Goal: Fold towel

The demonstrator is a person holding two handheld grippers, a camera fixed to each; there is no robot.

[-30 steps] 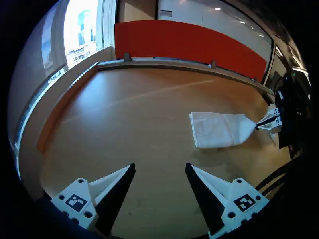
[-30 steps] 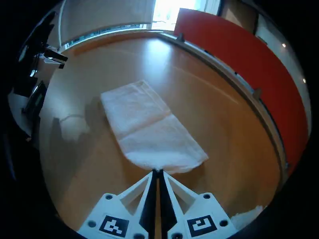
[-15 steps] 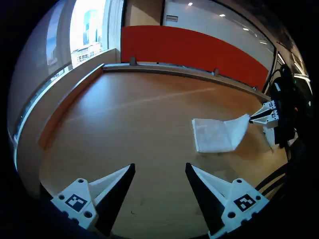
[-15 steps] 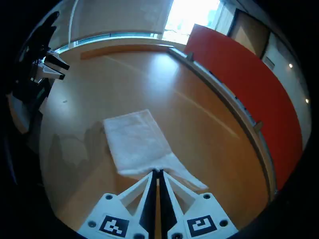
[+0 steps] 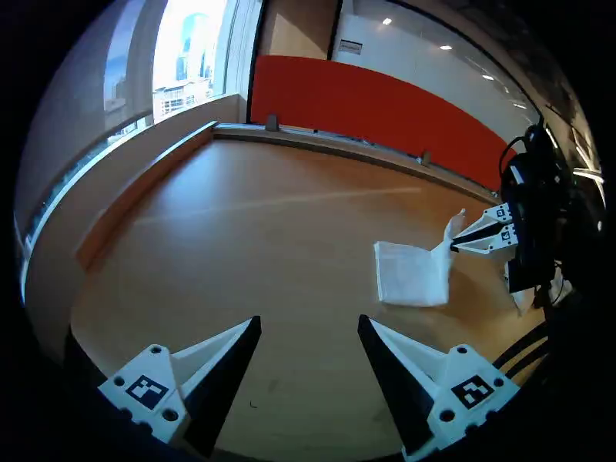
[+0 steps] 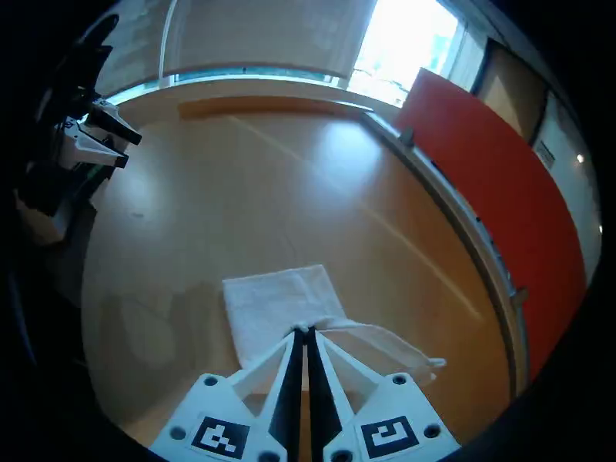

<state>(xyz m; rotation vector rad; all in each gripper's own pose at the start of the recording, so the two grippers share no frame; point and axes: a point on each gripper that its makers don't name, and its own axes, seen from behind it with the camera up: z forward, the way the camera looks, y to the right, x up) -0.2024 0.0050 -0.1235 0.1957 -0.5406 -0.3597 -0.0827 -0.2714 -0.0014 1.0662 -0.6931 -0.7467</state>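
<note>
A white towel (image 6: 277,308) lies flat on the wooden desk (image 6: 231,192), one end raised. The right hand-held gripper (image 6: 306,333) pinches that end tight; the left hand-held gripper (image 5: 308,323) gapes wide, empty.

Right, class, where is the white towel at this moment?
The towel lies on the wooden table, right of centre in the left gripper view, one end lifted by the right gripper, whose jaws are shut on it.

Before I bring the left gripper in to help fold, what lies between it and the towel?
Bare tabletop, seen in the left gripper view: nothing sits between the open left gripper and the towel, pinched by the right gripper.
</note>
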